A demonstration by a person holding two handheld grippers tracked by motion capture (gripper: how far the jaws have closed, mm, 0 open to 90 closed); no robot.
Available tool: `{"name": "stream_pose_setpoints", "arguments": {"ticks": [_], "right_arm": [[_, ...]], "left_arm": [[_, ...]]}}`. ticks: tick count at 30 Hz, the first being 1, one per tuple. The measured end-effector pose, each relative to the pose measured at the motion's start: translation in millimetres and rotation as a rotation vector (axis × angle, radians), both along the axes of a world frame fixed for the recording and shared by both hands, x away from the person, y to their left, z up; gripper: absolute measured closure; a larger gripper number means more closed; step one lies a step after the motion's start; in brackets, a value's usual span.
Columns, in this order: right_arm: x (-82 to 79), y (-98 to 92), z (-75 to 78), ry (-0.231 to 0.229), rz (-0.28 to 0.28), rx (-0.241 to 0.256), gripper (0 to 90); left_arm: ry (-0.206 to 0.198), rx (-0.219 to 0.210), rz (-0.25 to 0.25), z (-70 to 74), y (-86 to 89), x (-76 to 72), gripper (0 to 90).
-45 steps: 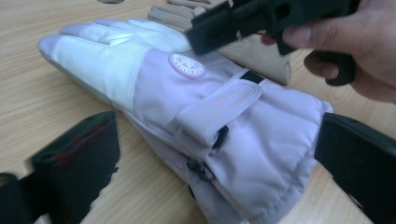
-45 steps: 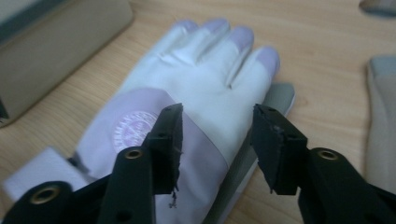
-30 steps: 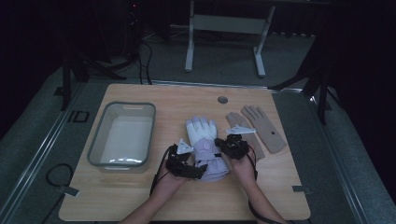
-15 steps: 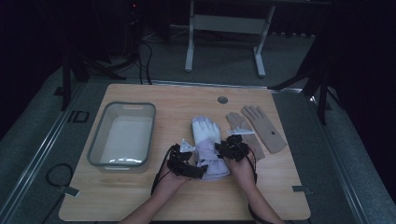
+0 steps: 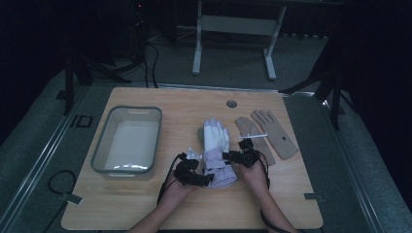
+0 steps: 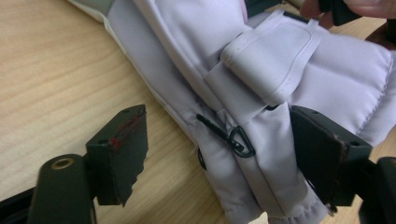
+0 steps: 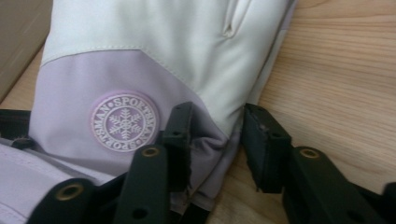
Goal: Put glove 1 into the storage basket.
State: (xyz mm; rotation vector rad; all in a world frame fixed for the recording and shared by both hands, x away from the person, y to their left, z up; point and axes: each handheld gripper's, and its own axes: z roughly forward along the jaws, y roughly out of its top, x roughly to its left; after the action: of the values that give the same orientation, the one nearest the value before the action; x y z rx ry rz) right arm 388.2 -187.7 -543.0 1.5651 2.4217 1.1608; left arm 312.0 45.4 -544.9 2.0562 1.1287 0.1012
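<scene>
Dim workshop surroundings are framing a pale wooden table [image 5: 145,204], which is sitting under a fixed overhead camera. Nearest the viewer, a person's forearms are reaching in from the bottom edge, each hand holding a black two-jaw gripper.

The left gripper [image 6: 219,154] is standing wide open, its jaws straddling the cuff edge of a white and lilac ski glove [image 5: 217,150]. One jaw is hovering over bare wood and the other is lying against the padded cuff, beside a small black clip [image 6: 239,140] and a folded strap tab [image 6: 266,60].

The right gripper [image 7: 217,140] is partly open around the glove's other side edge, below a round snowflake badge [image 7: 124,122]. Fabric is bunching between its jaws, but whether it is truly pinched is hard to tell.

The glove is lying flat near the table's middle, fingers pointing away from the person. Beyond it to the right, a pair of tan gloves [image 5: 266,133] is lying side by side. To the left, well apart, a grey plastic tub [image 5: 127,140] is sitting with nothing visible inside.

The step in hand seems to be securing the cuff from both sides. Next, both grippers would likely need to close firmly on fabric before lifting.
</scene>
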Motion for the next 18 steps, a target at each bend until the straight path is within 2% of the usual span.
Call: {"name": "stream_pose_setpoints", "arguments": {"ticks": [3,5,8,13,15,18], "right_arm": [[1.0,-0.8,-1.0,0.008,0.022,0.016,72.5],[0.2,0.8,0.3,-0.001,0.035,-0.002,77.3],[-5.6,8.3,4.2,-0.065,0.055,-0.082,81.1],[-15.0,19.5,7.1,-0.15,0.055,-0.18,82.9],[-17.9,22.5,7.7,-0.173,0.055,-0.205,83.2],[-21.5,24.3,8.0,-0.196,0.046,-0.213,83.7]], "left_arm": [[0.015,-0.023,-0.009,-3.2,0.8,0.9,26.0],[0.026,-0.041,-0.027,-4.4,1.7,1.5,30.1],[0.041,-0.059,-0.037,-5.1,2.8,1.7,36.3],[0.076,-0.086,-0.055,-5.2,5.3,3.6,46.8],[0.078,-0.087,-0.06,-4.2,6.5,3.0,52.7],[0.077,-0.091,-0.061,-2.3,8.3,1.4,62.8]]}}
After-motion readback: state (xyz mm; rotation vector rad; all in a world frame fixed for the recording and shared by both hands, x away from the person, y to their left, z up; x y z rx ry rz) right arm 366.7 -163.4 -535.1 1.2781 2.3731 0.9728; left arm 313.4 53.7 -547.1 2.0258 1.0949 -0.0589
